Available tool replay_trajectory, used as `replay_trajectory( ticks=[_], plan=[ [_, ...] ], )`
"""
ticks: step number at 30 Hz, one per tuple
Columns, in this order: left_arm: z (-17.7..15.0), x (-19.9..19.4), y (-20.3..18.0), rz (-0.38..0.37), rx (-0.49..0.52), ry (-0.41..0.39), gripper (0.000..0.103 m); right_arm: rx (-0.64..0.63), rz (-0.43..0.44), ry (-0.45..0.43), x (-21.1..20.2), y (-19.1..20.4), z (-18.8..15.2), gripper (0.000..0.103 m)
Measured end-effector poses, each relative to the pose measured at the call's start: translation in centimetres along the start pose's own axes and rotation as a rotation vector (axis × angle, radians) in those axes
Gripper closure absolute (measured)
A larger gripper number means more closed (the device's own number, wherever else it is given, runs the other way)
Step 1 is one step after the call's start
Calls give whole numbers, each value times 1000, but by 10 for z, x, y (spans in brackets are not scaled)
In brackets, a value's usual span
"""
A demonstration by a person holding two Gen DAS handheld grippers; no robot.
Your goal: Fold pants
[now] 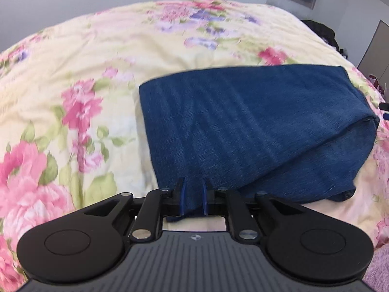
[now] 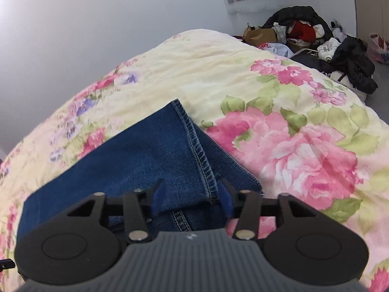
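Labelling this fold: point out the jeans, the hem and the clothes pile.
jeans (image 1: 243, 121), left wrist view, top folded panel.
hem (image 2: 198, 150), right wrist view, stitched edge.
clothes pile (image 2: 316, 39), right wrist view, dark jacket.

pants (image 1: 243, 126) | dark blue denim, folded over in layers | lying flat on floral bed | stitched hem (image 2: 199, 150) toward far right, one corner lifted
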State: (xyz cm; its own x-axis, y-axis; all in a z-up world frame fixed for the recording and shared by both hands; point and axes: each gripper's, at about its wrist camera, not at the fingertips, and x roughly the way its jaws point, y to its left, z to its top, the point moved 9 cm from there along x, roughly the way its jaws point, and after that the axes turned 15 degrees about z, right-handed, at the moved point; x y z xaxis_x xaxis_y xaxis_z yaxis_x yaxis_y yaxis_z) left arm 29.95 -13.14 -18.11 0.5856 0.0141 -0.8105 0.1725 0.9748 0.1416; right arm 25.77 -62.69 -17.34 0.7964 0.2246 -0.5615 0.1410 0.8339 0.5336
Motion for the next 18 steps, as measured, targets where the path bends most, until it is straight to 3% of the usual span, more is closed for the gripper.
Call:
replay_trajectory(
  ticks=[2, 4, 6, 13, 17, 18],
  plan=[
    [10, -3, -6, 1, -7, -17, 87, 60, 30, -10, -12, -5, -4, 50],
    [25, -3, -16, 2, -12, -42, 83, 173, 74, -17, -19, -16, -13, 35],
    [38, 1, -29, -5, -16, -58, 82, 304, 111, -48, -20, -31, -23, 29],
    [77, 21, -77, -48, 12, -71, 82, 588, 230, -127, 14, -64, -35, 29],
    [93, 42, -103, -61, 41, -91, 82, 597, 245, -146, 37, -68, -30, 33],
    [97, 46, -109, -63, 47, -97, 82, 576, 244, -143, 42, -66, -29, 39]
  ],
)
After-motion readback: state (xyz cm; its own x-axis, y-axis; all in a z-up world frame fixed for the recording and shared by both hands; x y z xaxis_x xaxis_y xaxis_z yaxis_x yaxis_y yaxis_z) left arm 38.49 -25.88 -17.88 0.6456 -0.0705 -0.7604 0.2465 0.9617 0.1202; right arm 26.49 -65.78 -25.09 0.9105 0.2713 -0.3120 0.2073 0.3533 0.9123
